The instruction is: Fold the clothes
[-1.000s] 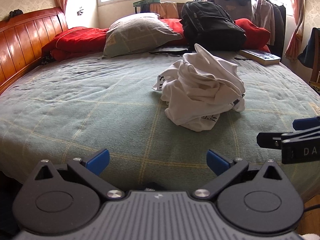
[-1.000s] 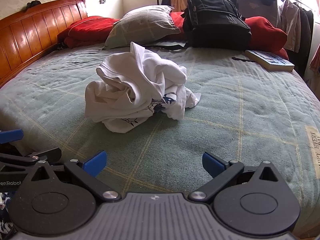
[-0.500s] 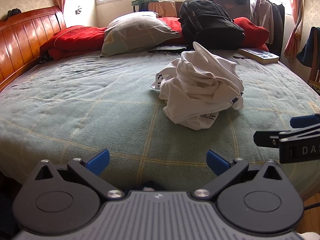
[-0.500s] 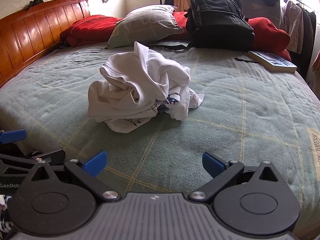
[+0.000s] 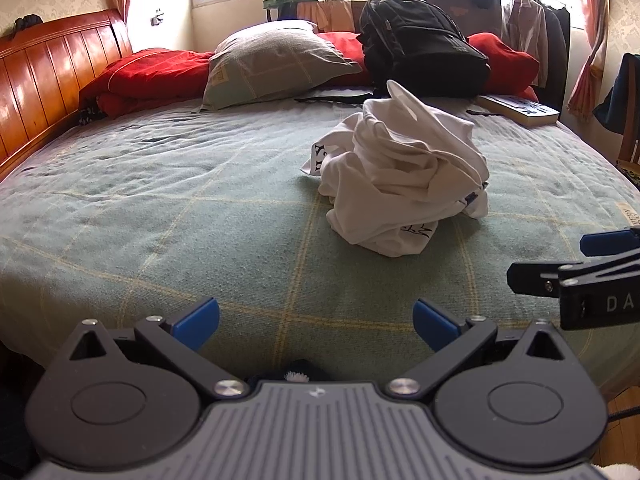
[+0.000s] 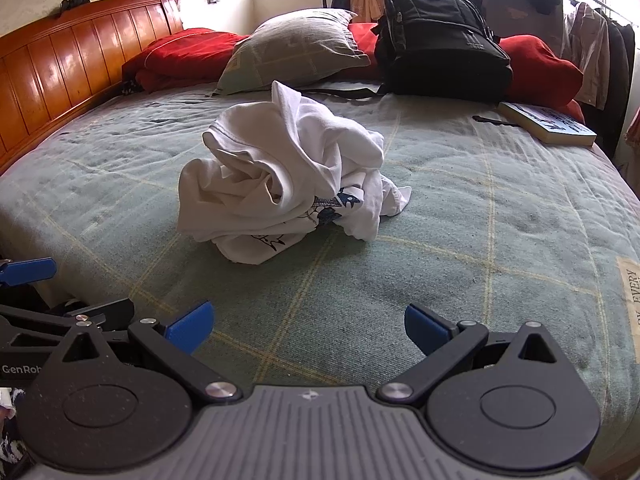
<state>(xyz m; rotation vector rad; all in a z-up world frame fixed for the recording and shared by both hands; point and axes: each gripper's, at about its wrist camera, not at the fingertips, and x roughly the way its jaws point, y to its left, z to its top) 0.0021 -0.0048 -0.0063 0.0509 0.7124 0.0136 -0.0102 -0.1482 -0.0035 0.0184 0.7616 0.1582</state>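
On a green checked bed cover (image 5: 200, 208), a crumpled white T-shirt (image 5: 404, 176) sits in a heap near the middle of the bed, with dark printed marks showing in its folds. Beyond the T-shirt lie a grey pillow (image 5: 276, 64), a black backpack (image 5: 420, 56) and red bedding (image 5: 152, 76); a book (image 5: 518, 110) rests beyond it to the right. A wooden headboard (image 5: 52, 88) runs along the left of the T-shirt. In front of the T-shirt, near the bed's edge, the left gripper (image 5: 316, 320) hovers with blue-tipped fingers spread wide, holding nothing. The right gripper (image 6: 308, 324) hovers beside it, fingers likewise wide apart and empty, well short of the T-shirt.
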